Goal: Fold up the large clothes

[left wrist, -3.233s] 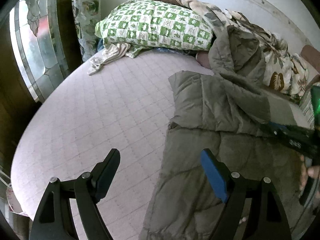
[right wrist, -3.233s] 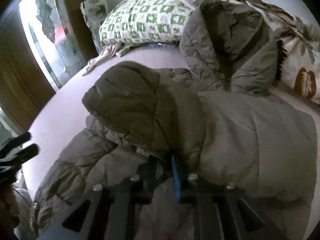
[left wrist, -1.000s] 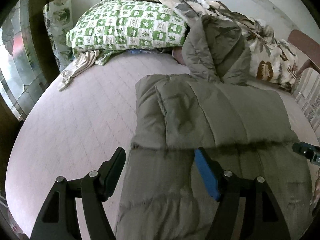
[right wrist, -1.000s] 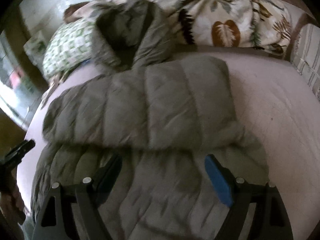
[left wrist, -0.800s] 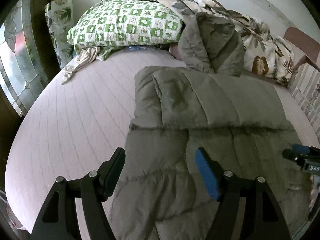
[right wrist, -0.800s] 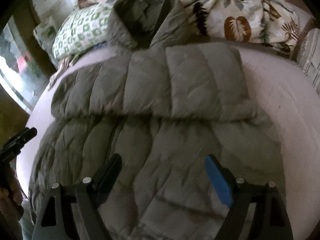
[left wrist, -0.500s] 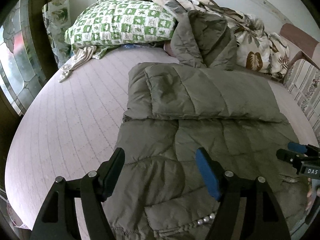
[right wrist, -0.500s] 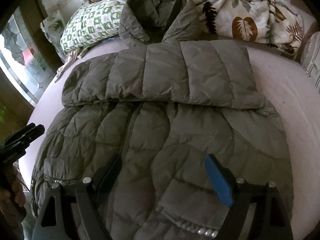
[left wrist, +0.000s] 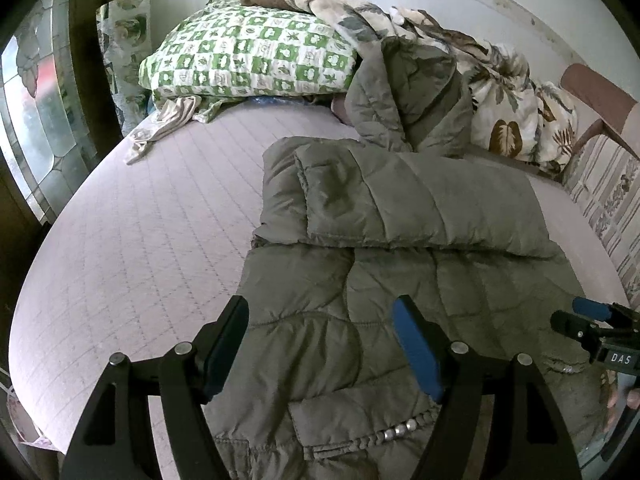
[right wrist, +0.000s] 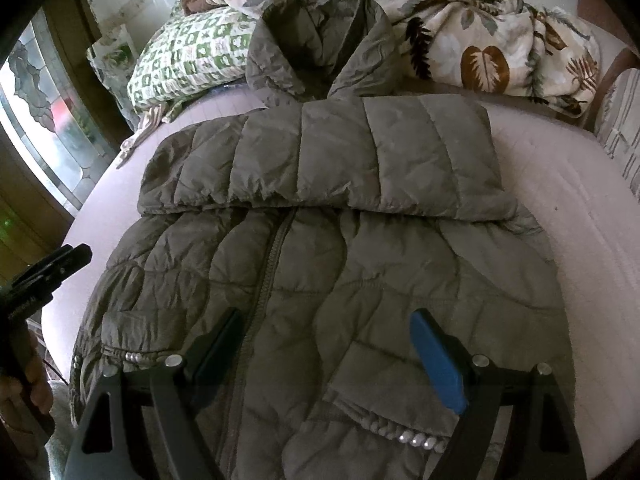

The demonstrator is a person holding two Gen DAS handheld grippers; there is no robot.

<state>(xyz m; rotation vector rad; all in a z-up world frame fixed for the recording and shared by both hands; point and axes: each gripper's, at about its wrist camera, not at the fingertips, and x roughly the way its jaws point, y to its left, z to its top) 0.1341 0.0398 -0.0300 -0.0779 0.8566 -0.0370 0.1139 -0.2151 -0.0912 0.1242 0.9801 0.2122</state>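
An olive-green quilted jacket (left wrist: 360,280) (right wrist: 320,248) lies front up on the pale pink mattress (left wrist: 140,220), zip down its middle. Both sleeves are folded across its chest as a flat band (right wrist: 340,160). Its hood (right wrist: 320,40) rests against the bedding at the head end. My left gripper (left wrist: 320,320) hovers open above the jacket's lower left part, nothing between its fingers. My right gripper (right wrist: 326,328) hovers open above the lower right part, near the hem with its metal snaps (right wrist: 412,438). Each gripper shows at the other view's edge (left wrist: 588,324) (right wrist: 44,272).
A green-and-white checked pillow (left wrist: 248,60) and a leaf-print duvet (right wrist: 480,40) are piled at the head of the bed. A pale garment (left wrist: 164,124) lies by the pillow. A stained-glass window (left wrist: 28,120) is on the left, a striped chair (left wrist: 604,184) on the right.
Both grippers have drawn back from the folded sleeves toward the jacket's hem, which with its snaps has come into view. The right gripper, earlier shut on a sleeve, now stands open.
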